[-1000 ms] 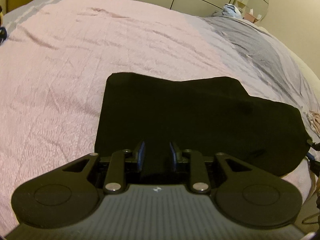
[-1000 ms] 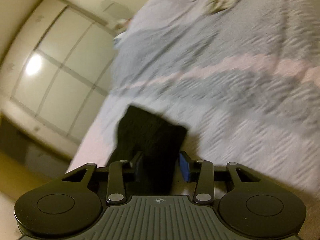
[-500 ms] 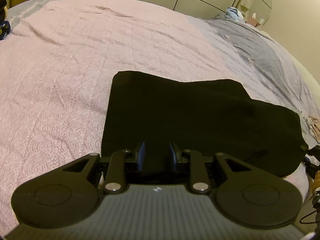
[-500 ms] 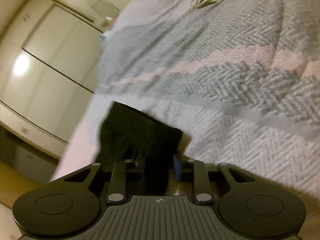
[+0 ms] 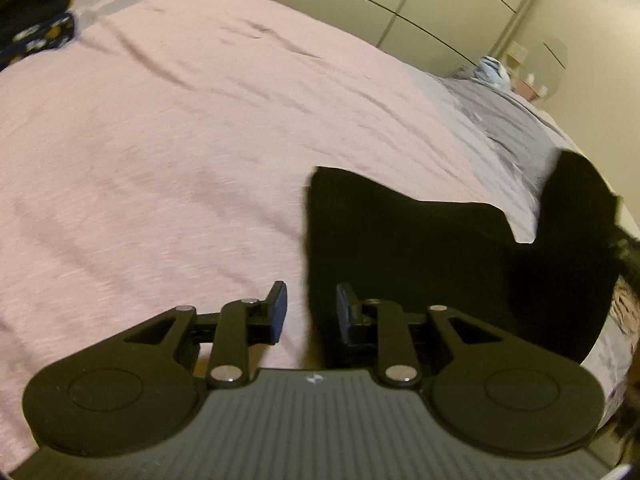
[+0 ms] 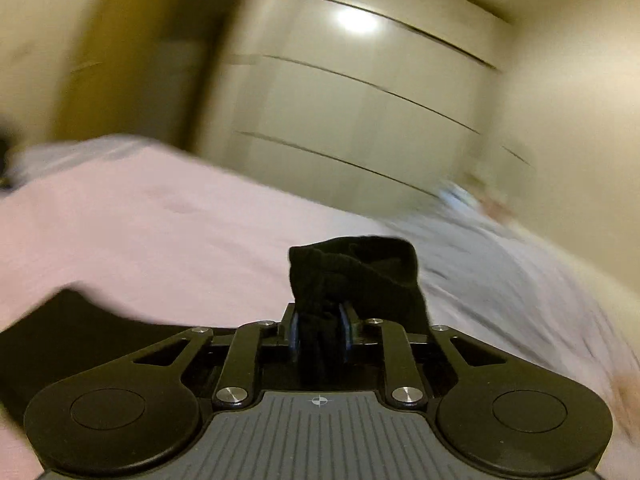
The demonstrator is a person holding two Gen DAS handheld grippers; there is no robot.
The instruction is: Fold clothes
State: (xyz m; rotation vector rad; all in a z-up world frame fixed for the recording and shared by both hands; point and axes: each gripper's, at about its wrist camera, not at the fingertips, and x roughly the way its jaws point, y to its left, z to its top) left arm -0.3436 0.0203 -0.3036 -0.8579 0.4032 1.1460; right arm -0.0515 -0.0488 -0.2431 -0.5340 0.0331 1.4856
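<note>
The left tongs [image 5: 307, 308] stand spread beside the flat black fabric garment [image 5: 420, 256] near the pink bedspread's [image 5: 180, 152] edge; the right tongs [image 6: 319, 330] pinch its bunched corner.

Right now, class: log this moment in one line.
left gripper: open, empty | right gripper: shut on black garment, end lifted | pink bedspread

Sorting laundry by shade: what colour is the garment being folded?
Plain black garment, no pattern visible; clearest in the left wrist view, lying on the pink bedspread.

Light: dim, warm yellow indoor.
Glare: bright spot on wardrobe doors [image 6: 356, 22], upper centre.
Blur: heavy in right wrist view.
Edges: fisheye bending, dark corners.
</note>
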